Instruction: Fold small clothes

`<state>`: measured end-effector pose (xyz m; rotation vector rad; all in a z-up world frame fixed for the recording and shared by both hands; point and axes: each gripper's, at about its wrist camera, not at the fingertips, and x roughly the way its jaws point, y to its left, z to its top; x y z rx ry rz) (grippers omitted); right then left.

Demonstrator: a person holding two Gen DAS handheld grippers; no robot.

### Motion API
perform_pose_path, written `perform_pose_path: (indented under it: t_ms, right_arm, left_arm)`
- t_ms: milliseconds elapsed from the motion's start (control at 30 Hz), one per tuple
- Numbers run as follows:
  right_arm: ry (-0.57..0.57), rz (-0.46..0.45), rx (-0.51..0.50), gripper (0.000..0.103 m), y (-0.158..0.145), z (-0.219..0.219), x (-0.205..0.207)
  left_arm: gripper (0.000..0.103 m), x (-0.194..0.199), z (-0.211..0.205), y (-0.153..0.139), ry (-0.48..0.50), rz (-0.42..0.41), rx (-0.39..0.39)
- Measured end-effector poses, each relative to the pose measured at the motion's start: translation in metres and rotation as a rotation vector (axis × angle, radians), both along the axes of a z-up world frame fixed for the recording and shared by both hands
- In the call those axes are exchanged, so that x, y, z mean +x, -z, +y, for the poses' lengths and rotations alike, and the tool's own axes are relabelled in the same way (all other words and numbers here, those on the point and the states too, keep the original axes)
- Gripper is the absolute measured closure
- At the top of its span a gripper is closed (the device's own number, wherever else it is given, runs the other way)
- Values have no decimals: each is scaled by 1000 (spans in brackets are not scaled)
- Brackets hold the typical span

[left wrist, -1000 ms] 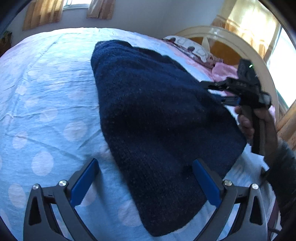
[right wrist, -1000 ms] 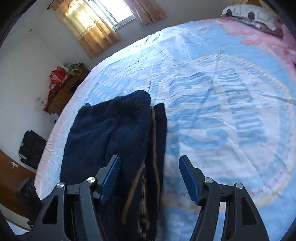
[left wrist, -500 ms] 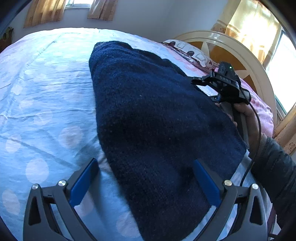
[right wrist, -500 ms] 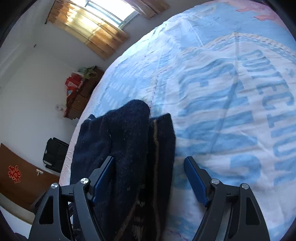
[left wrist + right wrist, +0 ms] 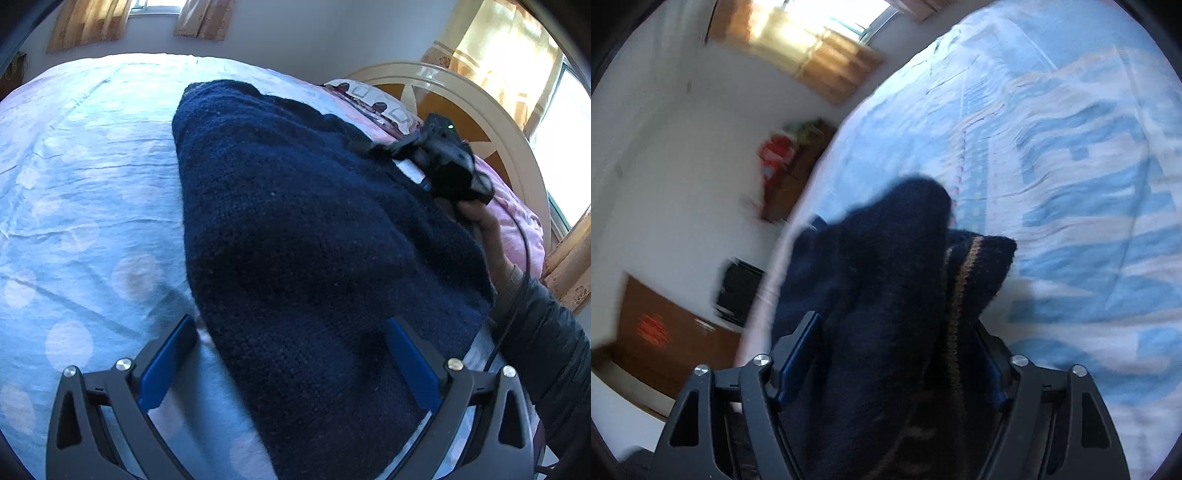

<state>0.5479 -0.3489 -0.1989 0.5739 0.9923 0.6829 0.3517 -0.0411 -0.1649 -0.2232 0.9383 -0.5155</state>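
Right gripper [image 5: 894, 354] straddles near edge of dark navy knitted sweater [image 5: 295, 229], thick folded knit with tan stripe between blue pads; jaws just been closing, whether pads already press cloth cannot tell. Likely taking edge to carry fold over. Left gripper [image 5: 288, 354] released, jaws wide, low over opposite end, sweater between pads, untouched. Sweater lies on light blue dotted bedsheet [image 5: 74, 206]. Open bed beyond sweater gives room for fold; cream curved headboard [image 5: 491, 122] near right hand.
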Motion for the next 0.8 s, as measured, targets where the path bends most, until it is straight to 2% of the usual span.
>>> perform_pose_path:
  t_ms: [167, 300, 433, 500, 567, 633, 733, 800]
  right_arm:
    - [55, 34, 33, 47, 5, -7, 3]
    - [85, 41, 21, 55, 0, -1, -4]
    - [120, 12, -91, 59, -10, 15, -14]
    - [134, 31, -93, 60, -13, 16, -13]
    - [136, 19, -94, 61, -18, 13, -17]
    - [137, 1, -104, 62, -24, 15, -22]
    - [149, 5, -155, 62, -23, 20, -23]
    - [162, 14, -148, 62, -21, 19, -23]
  left_arm:
    - [0, 3, -8, 0, 7, -1, 43]
    - [2, 2, -5, -1, 12, -8, 21]
    - [13, 1, -8, -2, 31, -23, 47]
    - [19, 0, -12, -3, 38, -30, 80]
    - [33, -1, -16, -5, 50, -38, 99]
    - [42, -1, -19, -8, 51, -37, 107]
    - [46, 0, -21, -9, 49, -38, 125]
    - [49, -1, -24, -10, 52, -48, 140]
